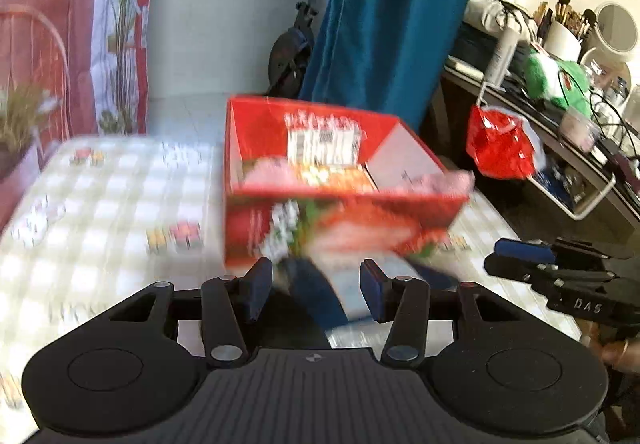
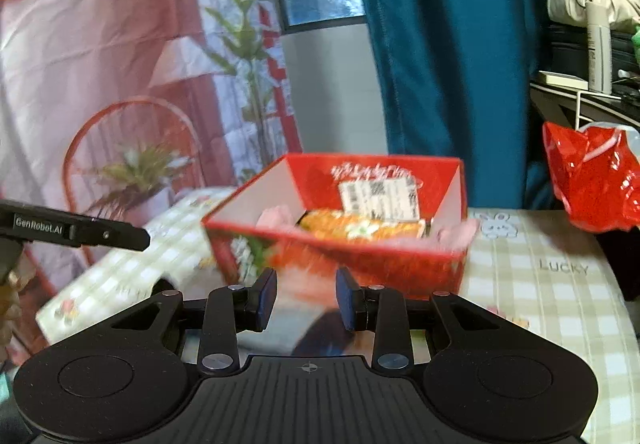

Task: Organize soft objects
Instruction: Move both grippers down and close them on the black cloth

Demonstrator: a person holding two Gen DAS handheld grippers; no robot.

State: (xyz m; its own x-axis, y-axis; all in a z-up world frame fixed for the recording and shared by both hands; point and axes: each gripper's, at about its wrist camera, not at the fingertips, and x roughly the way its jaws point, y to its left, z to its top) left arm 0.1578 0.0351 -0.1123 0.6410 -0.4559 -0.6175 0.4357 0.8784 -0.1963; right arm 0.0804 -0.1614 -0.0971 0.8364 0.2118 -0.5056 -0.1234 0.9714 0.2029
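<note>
From the left wrist, an open red box (image 1: 340, 196) is seen just ahead of the left tongs (image 1: 316, 290), blurred by motion. Pink soft items (image 1: 452, 180) lie inside it, one draped over the rim to the right, beside an orange packet. A blue-and-white cloth (image 1: 336, 296) lies on the checked counter (image 1: 104, 212) between the box and the tongs. Further ahead hangs a teal curtain (image 1: 384, 12), and to the right a cluttered shelf carries a red plastic bag (image 1: 500, 144). The left tongs stand released, partly open, with nothing pressed between the pads; the cloth is seen behind the gap, and contact cannot be told. The right tongs (image 1: 516, 250) are seen low to the right.

From the right wrist, the same red box (image 2: 344, 228) is found directly ahead of the right tongs (image 2: 306, 298), with pink soft items (image 2: 276, 218) at both of its inner sides. The checked counter (image 2: 552, 284) spreads to the right, the red plastic bag (image 2: 592, 180) beyond it, and a pink patterned drape to the left. The right tongs are held slightly apart, gripping nothing.
</note>
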